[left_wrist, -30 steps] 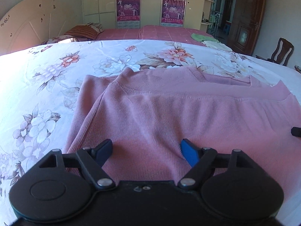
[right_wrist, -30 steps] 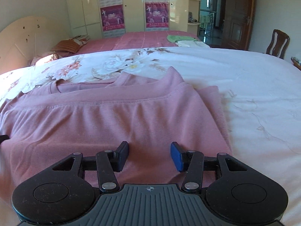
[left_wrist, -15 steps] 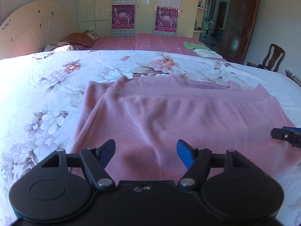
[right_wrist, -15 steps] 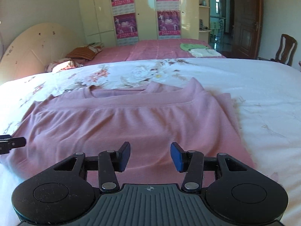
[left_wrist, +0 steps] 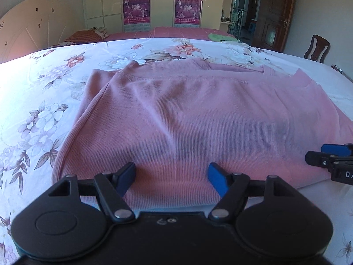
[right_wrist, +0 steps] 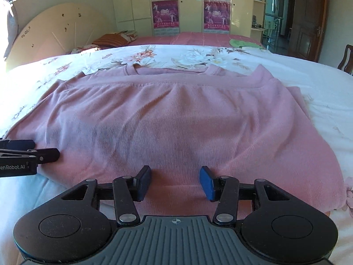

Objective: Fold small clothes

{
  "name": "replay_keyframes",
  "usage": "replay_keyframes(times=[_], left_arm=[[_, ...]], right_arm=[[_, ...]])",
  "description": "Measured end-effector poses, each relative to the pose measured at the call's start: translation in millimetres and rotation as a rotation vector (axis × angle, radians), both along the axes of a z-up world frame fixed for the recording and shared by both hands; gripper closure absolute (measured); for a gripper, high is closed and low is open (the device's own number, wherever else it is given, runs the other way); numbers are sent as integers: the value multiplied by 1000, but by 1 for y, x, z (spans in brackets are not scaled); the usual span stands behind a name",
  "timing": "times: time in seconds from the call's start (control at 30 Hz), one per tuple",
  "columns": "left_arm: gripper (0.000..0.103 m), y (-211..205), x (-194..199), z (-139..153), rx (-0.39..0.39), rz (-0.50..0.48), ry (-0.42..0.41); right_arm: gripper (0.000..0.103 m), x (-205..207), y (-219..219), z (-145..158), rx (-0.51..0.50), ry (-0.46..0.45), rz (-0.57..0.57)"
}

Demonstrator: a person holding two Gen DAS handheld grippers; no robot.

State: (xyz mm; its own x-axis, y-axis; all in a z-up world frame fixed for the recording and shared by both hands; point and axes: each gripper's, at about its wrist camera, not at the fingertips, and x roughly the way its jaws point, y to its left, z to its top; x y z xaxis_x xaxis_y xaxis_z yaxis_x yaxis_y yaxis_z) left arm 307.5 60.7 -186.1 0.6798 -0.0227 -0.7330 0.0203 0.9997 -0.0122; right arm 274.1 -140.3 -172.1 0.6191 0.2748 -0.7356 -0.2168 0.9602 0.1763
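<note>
A pink knit sweater [left_wrist: 187,119] lies folded on a floral bedsheet [left_wrist: 44,92], its hem doubled up toward the neckline. It fills the right wrist view too [right_wrist: 176,121]. My left gripper [left_wrist: 172,177] is open and empty, just above the sweater's near fold edge, left part. My right gripper [right_wrist: 175,182] is open and empty, over the near fold edge further right. Each gripper shows in the other's view: the right one at the right edge [left_wrist: 331,161], the left one at the left edge [right_wrist: 26,154].
A second bed with a pink cover [left_wrist: 176,32] and a green cloth [left_wrist: 218,37] stands behind. Wardrobes with posters [left_wrist: 163,2] line the back wall. A wooden chair [left_wrist: 316,48] and a door [left_wrist: 275,15] are at the right.
Both grippers have drawn back toward me and risen slightly from the sweater; more of the garment and its near edge now shows. Both stayed open. The sweater has not moved.
</note>
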Motion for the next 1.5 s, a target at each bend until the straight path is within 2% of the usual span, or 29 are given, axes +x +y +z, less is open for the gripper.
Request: replay_keyframes(times=[0.37, 0.53, 0.67, 0.87, 0.97, 1.1, 1.17, 1.3, 1.5], left_arm=[[31, 5, -13, 5, -1, 23, 9], [32, 8, -17, 13, -1, 31, 4], [30, 13, -29, 24, -34, 42, -11], [22, 19, -52, 31, -112, 46, 2], [18, 31, -64, 27, -211, 94, 41], [17, 59, -74, 13, -461, 206, 84], [17, 68, -72, 6, -545, 255, 85], [16, 75, -59, 0, -647, 305, 64], [19, 77, -37, -11, -716, 378, -9]], right_arm=[[55, -13, -12, 5, -21, 16, -16], [55, -23, -23, 14, 20, 43, -67], [55, -41, -32, 29, 51, 21, -114], [55, -72, -30, 45, 44, -1, -124], [55, -81, -26, 51, 52, -14, -122], [55, -75, -18, 54, 75, -32, -98], [55, -65, -11, 52, 85, -33, -75], [55, -30, 7, 46, 101, -39, -34], [55, 17, 30, 39, 122, -56, 27]])
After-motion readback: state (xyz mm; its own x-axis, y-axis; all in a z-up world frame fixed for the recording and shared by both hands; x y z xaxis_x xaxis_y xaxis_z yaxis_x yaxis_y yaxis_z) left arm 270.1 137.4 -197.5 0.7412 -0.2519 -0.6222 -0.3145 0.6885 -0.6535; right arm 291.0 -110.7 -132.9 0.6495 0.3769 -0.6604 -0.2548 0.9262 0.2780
